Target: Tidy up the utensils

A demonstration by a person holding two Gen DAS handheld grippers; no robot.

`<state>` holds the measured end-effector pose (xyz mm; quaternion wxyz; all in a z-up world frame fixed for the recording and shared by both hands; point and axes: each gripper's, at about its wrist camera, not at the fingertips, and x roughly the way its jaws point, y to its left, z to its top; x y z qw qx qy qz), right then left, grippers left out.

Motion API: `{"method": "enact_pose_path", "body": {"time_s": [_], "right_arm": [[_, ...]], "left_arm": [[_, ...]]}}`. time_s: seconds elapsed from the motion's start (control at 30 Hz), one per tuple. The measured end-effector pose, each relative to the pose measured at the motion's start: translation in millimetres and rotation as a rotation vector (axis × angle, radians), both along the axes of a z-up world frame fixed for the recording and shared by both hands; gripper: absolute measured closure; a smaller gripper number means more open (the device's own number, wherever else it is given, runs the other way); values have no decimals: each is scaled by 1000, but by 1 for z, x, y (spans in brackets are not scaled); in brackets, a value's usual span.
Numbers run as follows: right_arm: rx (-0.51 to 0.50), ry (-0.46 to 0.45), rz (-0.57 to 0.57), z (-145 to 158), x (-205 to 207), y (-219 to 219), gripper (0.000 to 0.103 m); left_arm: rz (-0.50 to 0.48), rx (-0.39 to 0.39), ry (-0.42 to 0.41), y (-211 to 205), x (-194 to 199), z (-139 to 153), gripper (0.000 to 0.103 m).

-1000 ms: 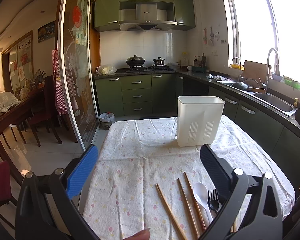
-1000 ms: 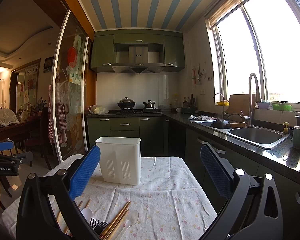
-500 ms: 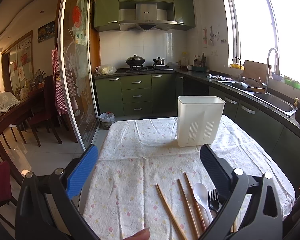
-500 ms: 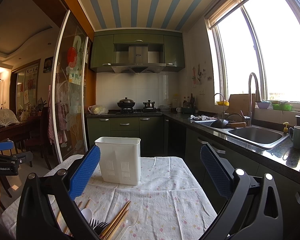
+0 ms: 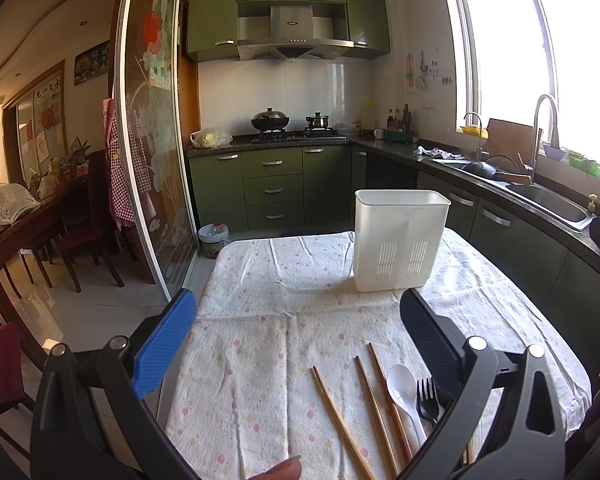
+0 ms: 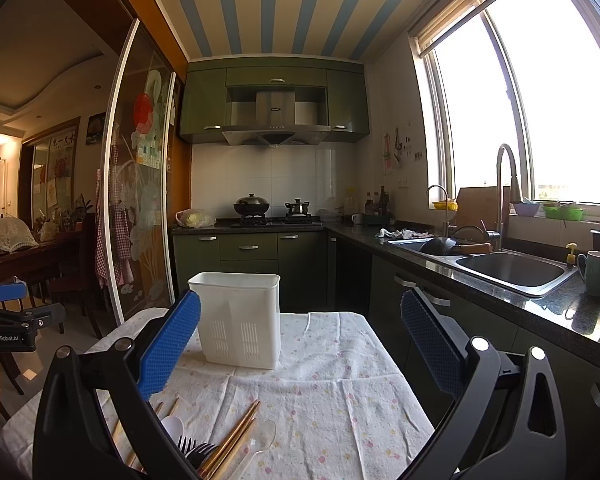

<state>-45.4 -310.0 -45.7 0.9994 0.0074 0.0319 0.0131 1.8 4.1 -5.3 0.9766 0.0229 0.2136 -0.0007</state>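
Chopsticks [image 5: 342, 420], white spoon [image 5: 403, 384] and black fork [image 5: 427, 396] lie near the white caddy [image 5: 400, 240]; left gripper [image 5: 298, 340] and right gripper [image 6: 300, 344] both gape, holding nothing.

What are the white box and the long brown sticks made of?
The white box looks like matte, slightly see-through plastic, with moulded slots near its base. The sticks seem to be wooden or bamboo chopsticks: brown and dull, though grain is too fine to confirm.
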Motion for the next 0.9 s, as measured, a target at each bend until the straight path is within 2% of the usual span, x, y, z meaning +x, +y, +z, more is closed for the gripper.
{"method": "enact_pose_path", "body": {"time_s": [0.33,0.5,0.77,0.9], "right_arm": [[-1,5,-5,-2,5,0,4],[10,69,13,-5,16,-1,4],[91,371,208,-17,63,-1,4],[120,568,254,-32,91,0,4]], "left_arm": [[-3,0,8,-1,1,-3,6],[-25,9,88,-5,11,-7,6],[-110,-17,470,-19,53,-42,6],[-144,-103,699,-20,74,-73,6]]}}
